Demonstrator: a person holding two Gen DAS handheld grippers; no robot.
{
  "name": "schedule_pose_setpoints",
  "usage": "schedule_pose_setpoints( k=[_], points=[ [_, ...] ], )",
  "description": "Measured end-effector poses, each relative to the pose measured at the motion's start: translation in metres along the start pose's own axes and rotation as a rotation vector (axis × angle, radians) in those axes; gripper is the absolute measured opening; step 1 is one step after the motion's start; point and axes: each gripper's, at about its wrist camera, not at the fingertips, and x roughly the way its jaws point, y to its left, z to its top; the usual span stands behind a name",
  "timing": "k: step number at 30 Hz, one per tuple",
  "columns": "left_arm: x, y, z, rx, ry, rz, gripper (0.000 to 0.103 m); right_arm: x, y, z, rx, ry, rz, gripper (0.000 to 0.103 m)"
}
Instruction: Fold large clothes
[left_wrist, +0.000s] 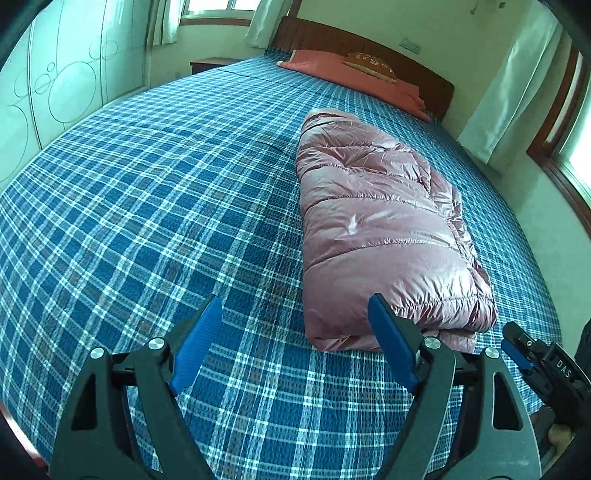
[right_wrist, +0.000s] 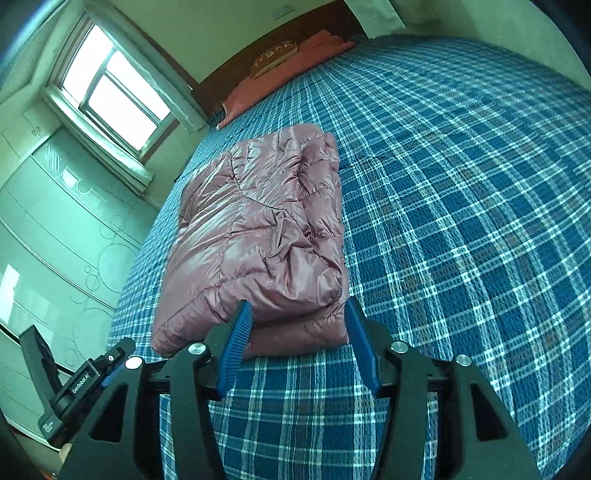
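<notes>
Left wrist view shows the left gripper (left_wrist: 295, 339) spread empty above the plaid bedspread (left_wrist: 147, 206), the folded pink down jacket (left_wrist: 376, 229) just right, pillow (left_wrist: 373, 66) beyond; right wrist view shows the right gripper (right_wrist: 299, 350) released, jacket lying just ahead.

The folded puffer jacket (left_wrist: 384, 229) hides its own inner layers and the plaid bedspread (left_wrist: 155, 206) beneath it. Lettering on the brown cushion (left_wrist: 371, 65) is too small to read. The bed's near edge is cut off by the frame.
</notes>
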Motion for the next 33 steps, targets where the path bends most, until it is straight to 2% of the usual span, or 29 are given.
schedule_pose_setpoints(
  k=[4,8,13,22,33],
  points=[
    [-0.018,-0.005,-0.005,0.034,-0.031,0.029,0.088,-0.017,0.02,-0.009,-0.09,-0.04,-0.081,0.059],
    [-0.036,-0.013,-0.007,0.073,-0.077,0.046,0.092,-0.034,0.041,-0.015,-0.168,-0.098,-0.151,0.068],
    [-0.057,-0.025,-0.01,0.128,-0.142,0.111,0.096,-0.052,0.059,-0.019,-0.238,-0.161,-0.221,0.072],
    [-0.088,-0.031,-0.01,0.145,-0.221,0.138,0.097,-0.072,0.08,-0.024,-0.289,-0.223,-0.243,0.072],
    [-0.106,-0.036,-0.014,0.152,-0.251,0.124,0.097,-0.086,0.097,-0.03,-0.33,-0.267,-0.247,0.072]
  ],
)
